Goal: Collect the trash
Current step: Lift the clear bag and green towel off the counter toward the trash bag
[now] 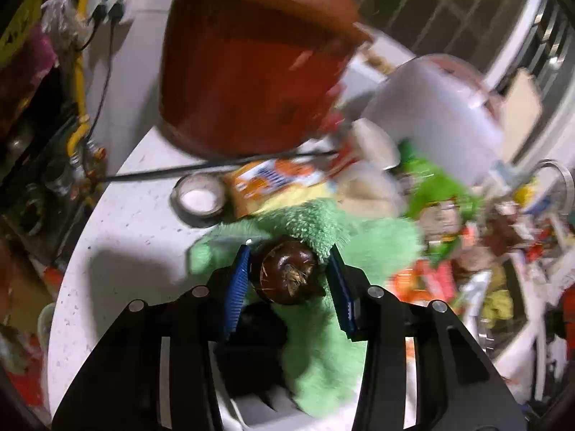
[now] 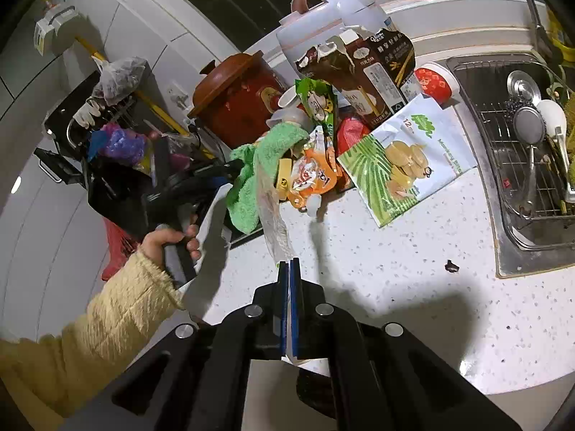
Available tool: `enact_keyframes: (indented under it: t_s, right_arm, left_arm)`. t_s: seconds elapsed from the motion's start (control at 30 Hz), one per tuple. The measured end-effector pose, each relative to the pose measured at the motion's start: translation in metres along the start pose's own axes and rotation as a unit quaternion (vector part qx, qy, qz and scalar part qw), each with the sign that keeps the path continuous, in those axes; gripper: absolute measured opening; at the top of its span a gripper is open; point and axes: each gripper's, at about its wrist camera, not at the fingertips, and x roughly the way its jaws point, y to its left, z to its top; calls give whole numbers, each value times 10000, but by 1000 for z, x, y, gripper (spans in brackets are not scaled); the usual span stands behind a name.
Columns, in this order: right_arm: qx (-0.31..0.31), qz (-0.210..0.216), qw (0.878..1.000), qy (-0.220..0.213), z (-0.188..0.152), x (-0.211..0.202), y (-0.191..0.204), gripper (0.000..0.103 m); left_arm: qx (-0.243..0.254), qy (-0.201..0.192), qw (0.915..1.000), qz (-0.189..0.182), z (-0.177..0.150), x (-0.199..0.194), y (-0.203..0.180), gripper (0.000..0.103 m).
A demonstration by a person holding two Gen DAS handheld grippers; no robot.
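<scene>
My left gripper (image 1: pixel 289 251) has a dark brown, round chestnut-like husk (image 1: pixel 287 274) between its blue pads, above a green towel (image 1: pixel 323 237); the right pad stands a little off it. My right gripper (image 2: pixel 289 262) is shut on a thin clear plastic bag (image 2: pixel 271 208) that stretches up to the trash pile. The pile on the white counter holds an orange snack wrapper (image 2: pixel 312 176), a green packet (image 2: pixel 318 102), a brown carton (image 2: pixel 359 72) and a green-and-white pouch (image 2: pixel 406 154). The left gripper (image 2: pixel 215 176) also shows in the right wrist view, beside the green towel (image 2: pixel 262 158).
A red clay pot (image 1: pixel 251 72) and a white kettle (image 1: pixel 438 115) stand behind the pile. A roll of tape (image 1: pixel 199 197) lies on the counter. A sink (image 2: pixel 521 165) with a wire rack and utensils is on the right. A small dark scrap (image 2: pixel 451 266) lies on the counter.
</scene>
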Motion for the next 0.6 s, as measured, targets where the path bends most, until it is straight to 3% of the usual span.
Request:
enact_keyframes:
  t_s: [0.17, 0.33, 0.47, 0.6]
  right_arm:
    - [-83, 141, 9999, -39, 6, 4, 10, 1]
    - [-175, 343, 9991, -165, 13, 1, 25, 1]
    - [-337, 487, 9976, -352, 21, -12, 40, 1]
    - [-570, 719, 9944, -529, 27, -31, 54, 1]
  left_arm:
    - [-6, -578, 9951, -807, 19, -63, -21, 41]
    - [297, -1264, 9783, -1616, 33, -148, -53, 41]
    - [704, -1661, 9631, -1996, 29, -216, -79, 42]
    - [1127, -1879, 9519, -2144, 11, -277, -92, 42]
